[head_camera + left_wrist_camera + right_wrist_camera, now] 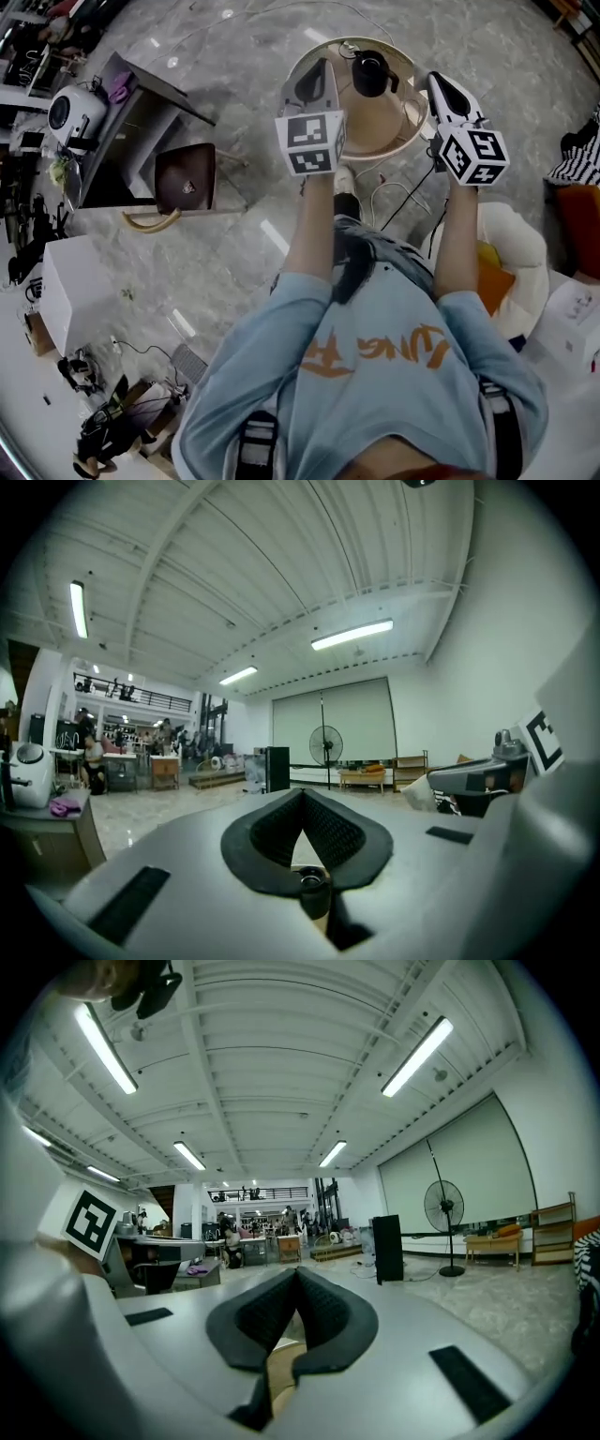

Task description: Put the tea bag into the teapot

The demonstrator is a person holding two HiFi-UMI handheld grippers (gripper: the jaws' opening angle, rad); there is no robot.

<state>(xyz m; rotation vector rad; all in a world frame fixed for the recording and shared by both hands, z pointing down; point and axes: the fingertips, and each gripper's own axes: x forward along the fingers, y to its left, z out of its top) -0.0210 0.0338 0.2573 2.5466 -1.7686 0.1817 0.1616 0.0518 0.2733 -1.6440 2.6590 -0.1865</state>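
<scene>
A black teapot [370, 73] stands on a round light wooden table [386, 131] in the head view. I see no tea bag in any view. My left gripper [322, 66] is held up over the table's left rim, left of the teapot. My right gripper [437, 81] is up at the table's right rim. Both point out level into the hall. The left gripper [302, 794] has its black pads closed at the tips with nothing between them. The right gripper [296, 1272] looks the same, tips together and empty. The teapot is hidden in both gripper views.
A dark chair [185, 180] and a desk [127, 112] with a white appliance [70, 112] stand left of the table. A cream armchair [514, 246] is at the right, and cables [398, 199] lie on the marble floor. A standing fan [325, 746] is far off.
</scene>
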